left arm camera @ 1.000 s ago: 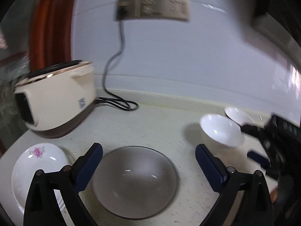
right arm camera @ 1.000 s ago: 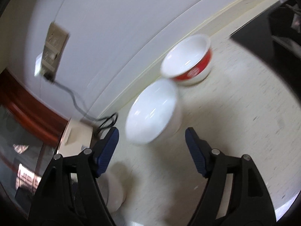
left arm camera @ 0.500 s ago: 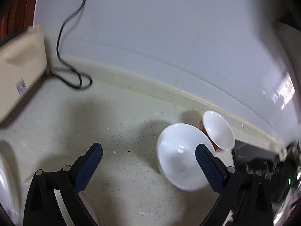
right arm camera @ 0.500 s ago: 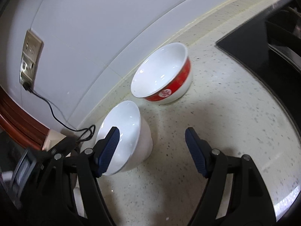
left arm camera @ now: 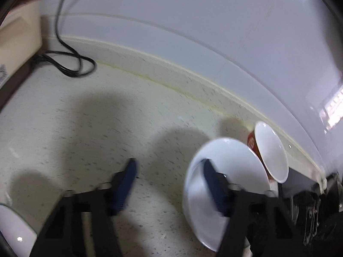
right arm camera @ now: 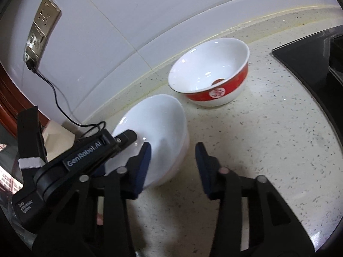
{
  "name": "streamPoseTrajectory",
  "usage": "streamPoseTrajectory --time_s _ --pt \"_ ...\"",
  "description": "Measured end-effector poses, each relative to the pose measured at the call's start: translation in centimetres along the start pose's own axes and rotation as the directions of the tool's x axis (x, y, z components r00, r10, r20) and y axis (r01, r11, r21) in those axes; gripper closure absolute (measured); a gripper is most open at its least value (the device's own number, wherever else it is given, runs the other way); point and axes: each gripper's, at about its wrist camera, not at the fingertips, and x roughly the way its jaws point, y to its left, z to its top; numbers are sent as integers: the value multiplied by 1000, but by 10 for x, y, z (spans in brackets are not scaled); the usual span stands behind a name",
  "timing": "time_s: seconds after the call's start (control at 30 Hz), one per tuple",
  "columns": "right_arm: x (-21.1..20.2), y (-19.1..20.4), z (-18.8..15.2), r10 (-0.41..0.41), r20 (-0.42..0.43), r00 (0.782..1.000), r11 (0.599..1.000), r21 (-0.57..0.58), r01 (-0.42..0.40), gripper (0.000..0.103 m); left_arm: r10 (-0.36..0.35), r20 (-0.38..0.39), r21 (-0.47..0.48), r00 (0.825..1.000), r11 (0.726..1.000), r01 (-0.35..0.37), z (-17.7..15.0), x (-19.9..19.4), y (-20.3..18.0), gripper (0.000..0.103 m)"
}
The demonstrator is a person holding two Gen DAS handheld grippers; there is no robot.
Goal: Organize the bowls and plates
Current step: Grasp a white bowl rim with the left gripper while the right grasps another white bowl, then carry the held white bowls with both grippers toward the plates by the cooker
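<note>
Closing in on the white bowl (right arm camera: 156,132) now; both sets of jaws have just narrowed to roughly half-open. The left gripper (left arm camera: 169,171) has swung over from the plates and straddles the bowl's left rim, one finger inside, nothing pinched yet as far as I can tell; the right gripper (right arm camera: 173,156) straddles the rim nearest it, not clamped either. Red bowl (right arm camera: 211,81) sits just behind the white one, near the wall; stacking looks next, I guess.

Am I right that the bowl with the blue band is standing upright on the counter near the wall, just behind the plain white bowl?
Not quite: the band on that bowl is red, not blue, as the right wrist view shows. It does stand upright on the counter near the wall, behind the plain white bowl.
</note>
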Motion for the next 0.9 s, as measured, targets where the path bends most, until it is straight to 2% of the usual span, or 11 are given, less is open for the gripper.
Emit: streamPoseTrajectory --time_s 0.07,0.17,0.43,0.6,0.67,0.77,0.8,0.83,0.9 --pt "1 0 -1 21 -4 1000 1000 8 -21 70 -34 -27 23 999 999 34 -6 6 -4 69" --pt "-2 3 -1 0 -1 1000 1000 -15 0 76 -38 5 62 999 997 37 -11 0 -11 83" --pt "3 -7 -3 29 -54 998 999 30 -28 79 -12 77 134 997 991 1 -21 -15 -17 85" --pt "-1 -1 -8 -11 -43 999 999 -33 9 81 -26 93 136 995 991 14 -23 -19 -16 85" --pt "-2 0 -10 -33 -40 999 998 -46 31 86 -21 101 148 995 989 6 -28 -24 -15 85" --pt "-8 -3 -9 -10 -45 999 1000 -16 9 86 -31 118 154 993 988 13 -30 -28 -18 85" --pt "-11 -2 -9 -5 -39 999 1000 -18 5 86 -36 127 156 991 988 16 -31 -32 -18 85" --pt "-15 0 -9 32 -35 999 999 -39 -33 86 -40 140 160 989 987 17 -31 -36 -20 85" --pt "-23 6 -10 32 -23 999 998 -58 -34 86 -41 163 166 986 986 14 -33 -44 -21 85"
